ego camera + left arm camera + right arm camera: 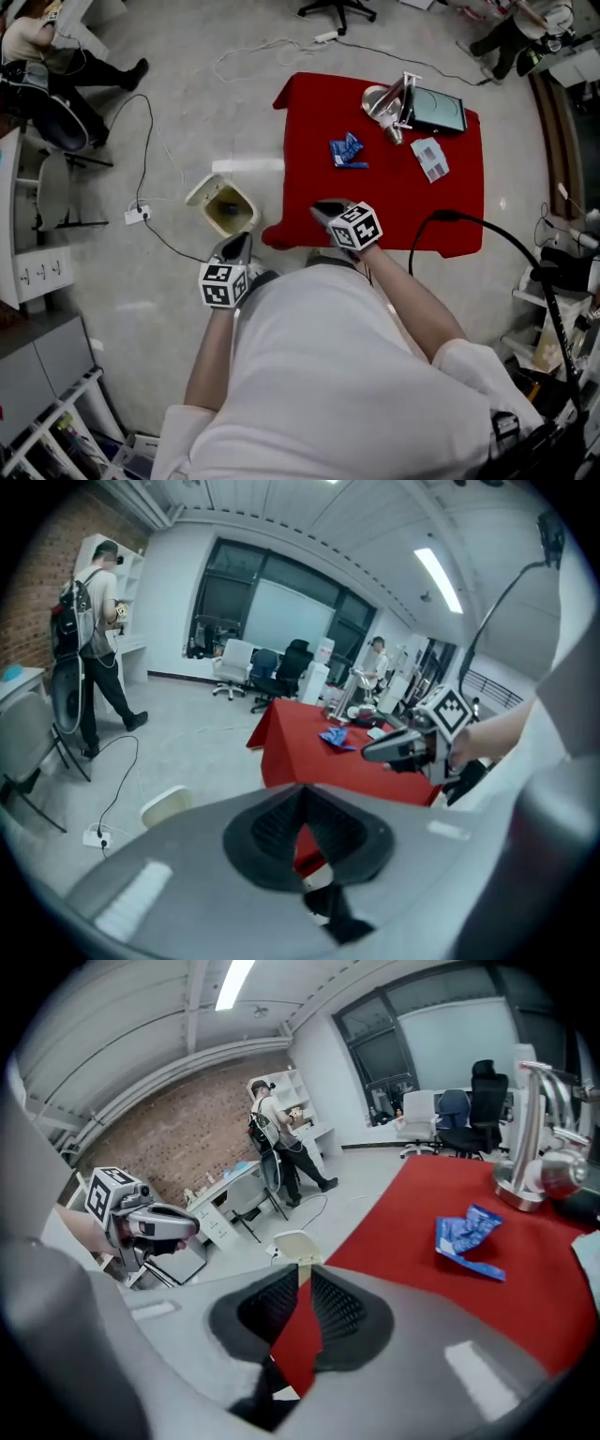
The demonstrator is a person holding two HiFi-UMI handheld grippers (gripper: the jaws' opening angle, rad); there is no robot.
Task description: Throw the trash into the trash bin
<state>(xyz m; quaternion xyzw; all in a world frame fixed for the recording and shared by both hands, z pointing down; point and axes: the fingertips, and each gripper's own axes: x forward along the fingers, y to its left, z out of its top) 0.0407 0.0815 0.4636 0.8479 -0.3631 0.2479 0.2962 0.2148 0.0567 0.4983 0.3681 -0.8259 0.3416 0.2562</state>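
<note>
Head view: our left gripper (236, 247) is closed and empty, our right gripper (325, 212) barely parted on nothing. The blue wrapper (347, 152) lies at its twelve o'clock, the bin (222, 204) at nine. We judge such narrow jaws may shove the wrapper rather than pinch it.

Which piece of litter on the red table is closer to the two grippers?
The crumpled blue wrapper. The pale flat packet lies farther off to the right, below the tablet.
</note>
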